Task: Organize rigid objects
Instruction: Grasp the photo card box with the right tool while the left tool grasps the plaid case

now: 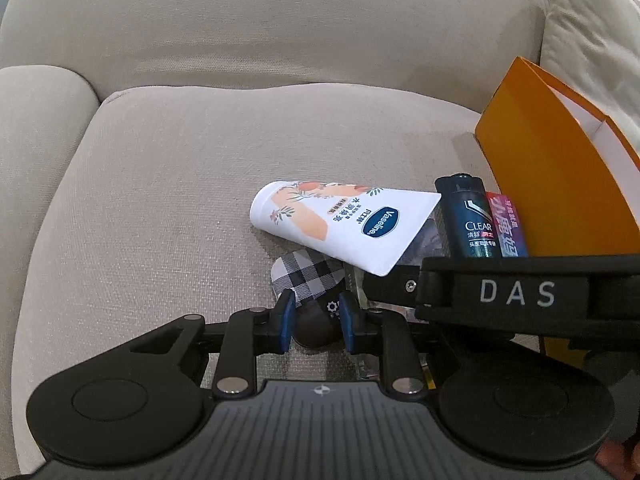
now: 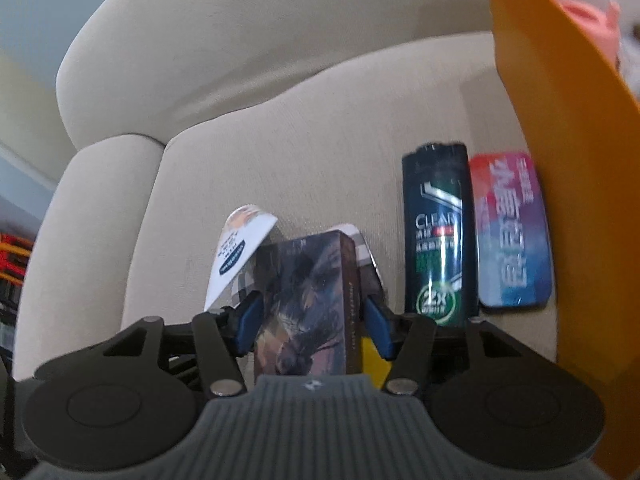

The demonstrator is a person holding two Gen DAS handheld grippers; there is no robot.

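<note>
Right gripper [image 2: 310, 318] jaws clamped on a dark printed box [image 2: 308, 304], held over the sofa seat [image 1: 160, 184]. Left gripper [image 1: 316, 316] jaws closed on a dark rounded item with a plaid end [image 1: 310, 280]. Vaseline tube [image 1: 340, 224] lies between them. Clear bottle [image 1: 472, 220] and pink-purple tin [image 2: 512, 232] lie side by side against the orange bag [image 1: 560, 184].

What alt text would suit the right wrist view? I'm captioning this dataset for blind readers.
The right gripper clamps a dark, art-printed rectangular box between its blue pads above a beige fabric sofa cushion. To its right lie a dark green Clear shampoo bottle and a pink-and-blue flat packet, beside a tall orange paper bag. A white Vaseline tube lies left.
</note>
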